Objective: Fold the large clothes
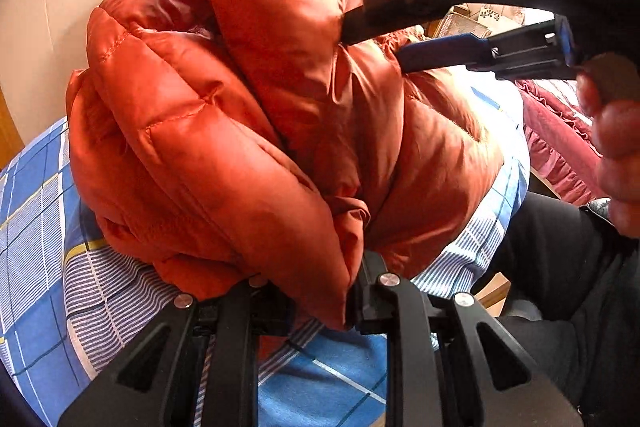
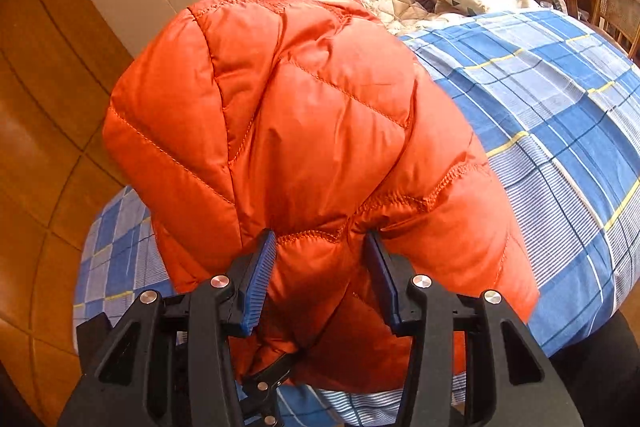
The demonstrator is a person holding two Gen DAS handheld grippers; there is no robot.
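Up off the blue plaid bedsheet (image 2: 552, 99), bunched orange down jacket (image 2: 296, 115): pinched at a seam by right tool (image 2: 320, 267), apparently clamped in left tool (image 1: 316, 291), fingertips buried in fabric.

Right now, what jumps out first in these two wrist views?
The orange puffer jacket fills the middle of both views, bunched and lifted above the blue plaid bedspread. The right gripper pinches a thick fold of it between its blue pads, and the left gripper has a lower fold pressed between its fingers. In the left wrist view the right gripper comes in from the upper right, with the person's hand at the right edge.
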